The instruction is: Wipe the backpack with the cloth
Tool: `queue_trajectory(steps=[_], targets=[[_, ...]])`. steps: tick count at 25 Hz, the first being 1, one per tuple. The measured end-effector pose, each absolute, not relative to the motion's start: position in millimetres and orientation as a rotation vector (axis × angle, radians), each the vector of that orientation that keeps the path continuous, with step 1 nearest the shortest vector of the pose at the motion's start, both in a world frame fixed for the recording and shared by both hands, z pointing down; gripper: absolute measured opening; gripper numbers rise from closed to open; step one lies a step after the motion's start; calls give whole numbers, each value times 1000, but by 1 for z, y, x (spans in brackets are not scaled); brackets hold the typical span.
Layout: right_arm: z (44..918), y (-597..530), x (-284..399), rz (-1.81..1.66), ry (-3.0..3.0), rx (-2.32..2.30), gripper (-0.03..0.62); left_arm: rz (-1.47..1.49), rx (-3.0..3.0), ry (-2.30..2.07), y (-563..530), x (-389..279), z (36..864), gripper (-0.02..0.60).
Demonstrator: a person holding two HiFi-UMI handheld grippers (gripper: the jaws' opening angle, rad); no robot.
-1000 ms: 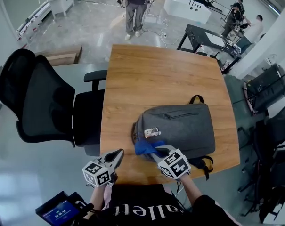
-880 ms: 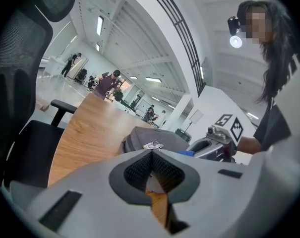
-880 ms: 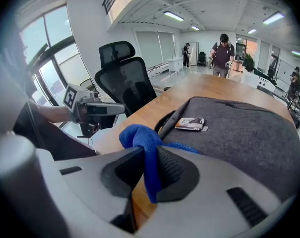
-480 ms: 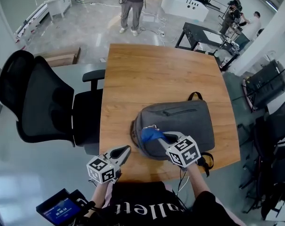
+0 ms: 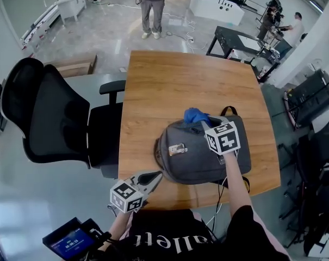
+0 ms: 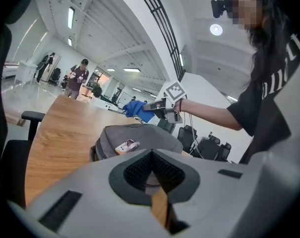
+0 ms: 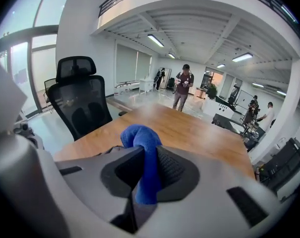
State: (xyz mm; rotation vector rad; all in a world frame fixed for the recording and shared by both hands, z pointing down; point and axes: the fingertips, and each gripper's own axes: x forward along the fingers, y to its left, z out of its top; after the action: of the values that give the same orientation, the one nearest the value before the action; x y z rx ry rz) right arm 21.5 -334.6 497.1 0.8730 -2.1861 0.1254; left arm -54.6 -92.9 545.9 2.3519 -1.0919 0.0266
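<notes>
A grey backpack (image 5: 202, 154) lies flat on the wooden table (image 5: 169, 86), with a small tag (image 5: 176, 149) on its left side. My right gripper (image 5: 204, 122) is shut on a blue cloth (image 5: 194, 115), which rests at the backpack's far edge by the carry handle (image 5: 228, 111). In the right gripper view the cloth (image 7: 141, 143) bulges out between the pads of the right gripper (image 7: 147, 170). My left gripper (image 5: 155, 175) hovers shut and holding nothing at the near table edge, left of the backpack (image 6: 140, 138). The left gripper view also shows the cloth (image 6: 136, 109) above the bag.
A black office chair (image 5: 47, 116) stands against the table's left side. More black chairs (image 5: 316, 162) crowd the right. A person (image 5: 152, 4) stands beyond the far end of the table, others further off at the back right. A small screen (image 5: 72, 244) sits at my lower left.
My right gripper has swept the blue cloth from the backpack's near left corner across it to the far edge by the handle. The left gripper drifted slightly right.
</notes>
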Motion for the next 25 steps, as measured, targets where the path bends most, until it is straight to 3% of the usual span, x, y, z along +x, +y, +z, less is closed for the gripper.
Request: queue_trajectory(steps=[8, 25], targets=[[533, -342, 35, 80, -2059, 796, 64, 63, 2342, -1100, -91, -57, 553, 2], [554, -154, 71, 378, -2147, 637, 64, 82, 2347, -1028, -87, -37, 552, 2]])
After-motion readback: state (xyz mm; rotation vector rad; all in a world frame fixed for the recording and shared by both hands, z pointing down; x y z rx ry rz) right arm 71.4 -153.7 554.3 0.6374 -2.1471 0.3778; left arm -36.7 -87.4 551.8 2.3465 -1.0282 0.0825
